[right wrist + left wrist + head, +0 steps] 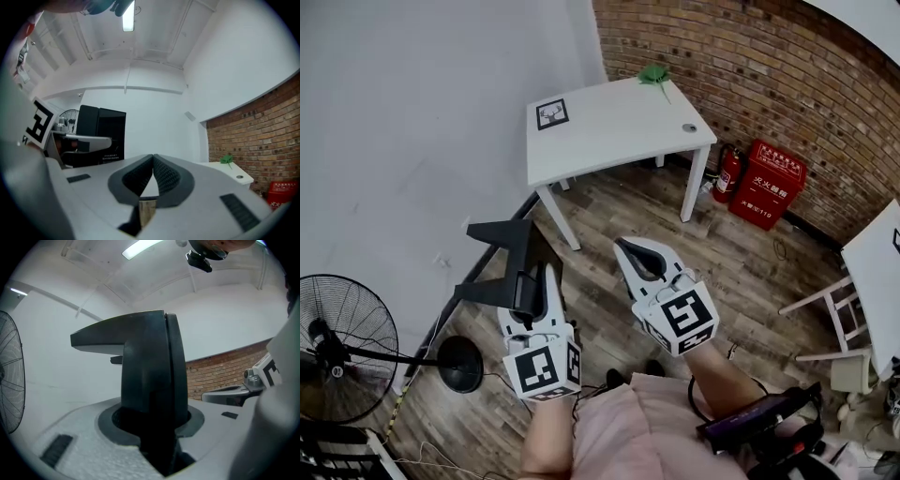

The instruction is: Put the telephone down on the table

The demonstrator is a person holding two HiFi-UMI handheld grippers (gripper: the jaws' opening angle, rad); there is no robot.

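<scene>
Telephone (523, 258), black, sits clamped in my L gripper (542, 298): the jaws are part-way apart w/ the pads pressed on its narrow lower section, seen close-up in the left gripper view. The telephone stands upright above the jaws, w/ a flat arm sticking out to the left at its top; in the head view a second arm juts left lower down. It's up in the air over the wood floor (609, 211), not on anything, well apart from the white table (619, 131), which stands ahead near the corner where the plain wall meets the brick wall (750, 66). My R gripper (628, 251) is beside the L one, jaws fully together, tips touching, nothing between them; it's held level, aimed toward the table. On the tabletop: a square marker tag (551, 114) at the near-left corner, a small green thing (653, 73) at the far edge, and a small round item (689, 127) at the right edge; can't tell what that is. By the brick wall are a red extinguisher (727, 173) and a red box (767, 184). A fan (337, 347) is at my left, on the floor.
</scene>
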